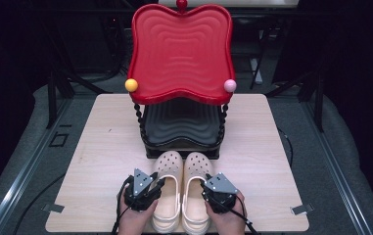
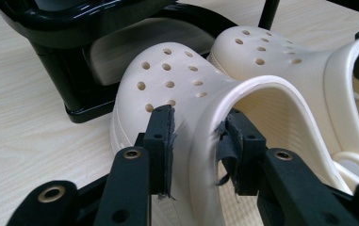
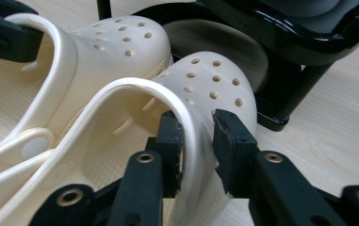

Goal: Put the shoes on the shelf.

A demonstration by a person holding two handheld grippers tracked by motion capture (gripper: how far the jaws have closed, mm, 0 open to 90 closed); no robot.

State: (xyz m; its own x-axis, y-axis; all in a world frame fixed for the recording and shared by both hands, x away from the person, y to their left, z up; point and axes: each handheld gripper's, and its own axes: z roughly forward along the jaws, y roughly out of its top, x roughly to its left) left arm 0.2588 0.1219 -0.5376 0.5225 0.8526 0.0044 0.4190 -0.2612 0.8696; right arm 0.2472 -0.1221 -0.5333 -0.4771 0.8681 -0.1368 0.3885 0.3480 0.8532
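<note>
Currently both clogs sit side by side on the tabletop (image 1: 101, 147) near its front edge, toes pointing toward the far edge and almost against the base of the two-tier rack (image 1: 181, 142). That rack has a black lower tray (image 1: 181, 125) and a red upper tray (image 1: 181, 54), both unoccupied.

Left gripper (image 1: 142, 188): its fingers (image 2: 160, 141) straddle the outer side wall of the left clog (image 1: 168, 188), one finger outside the wall, one inside the foot opening. In the left gripper view the outer pad lies against the wall; the inner pad looks just beside it, with its torn lining hanging loose. I cannot tell whether the pinch is firm.

Right gripper (image 1: 218, 191): mirror arrangement on the right clog (image 1: 196, 191). Its fingers (image 3: 229, 146) bracket the outer side wall at the rim of the opening, and both pads appear to be in contact.

Step in hand, as I judge it: taking hold of the pair, one clog per gripper, presumably for placing on the rack.

Next move calls for: confirming a tight pinch on each wall before lifting, since the foam is soft and may flex or slip. The lift should stay level and matched on both sides, and the toes must rise clear of the black tray's front lip.
</note>
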